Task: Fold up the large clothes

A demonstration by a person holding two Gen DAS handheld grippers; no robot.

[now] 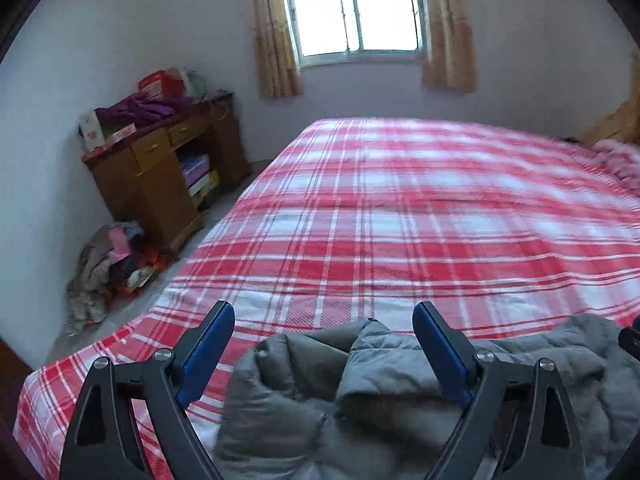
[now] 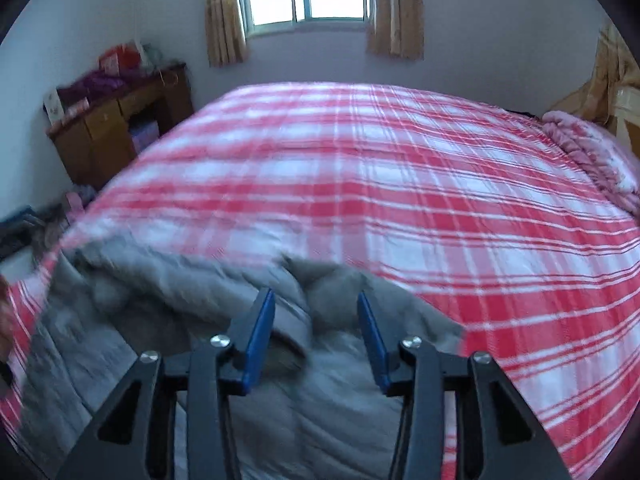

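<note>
A grey quilted jacket (image 1: pixel 360 396) lies bunched at the near edge of the bed, on a red and white checked sheet (image 1: pixel 400 208). My left gripper (image 1: pixel 324 312) hovers just above the jacket with its blue pads wide apart; the cloth sits loose below them, not pinched. In the right wrist view the same jacket (image 2: pixel 168 312) spreads to the left and under the fingers. My right gripper (image 2: pixel 316 300) stands partly open over a raised fold, and the pads do not press on it.
The checked sheet (image 2: pixel 400 200) covers the whole bed up to the window wall. A wooden desk (image 1: pixel 160 168) piled with clothes and boxes stands at the left, with a heap of clothes (image 1: pixel 108 264) on the floor. A pink blanket (image 2: pixel 588 152) lies at the far right.
</note>
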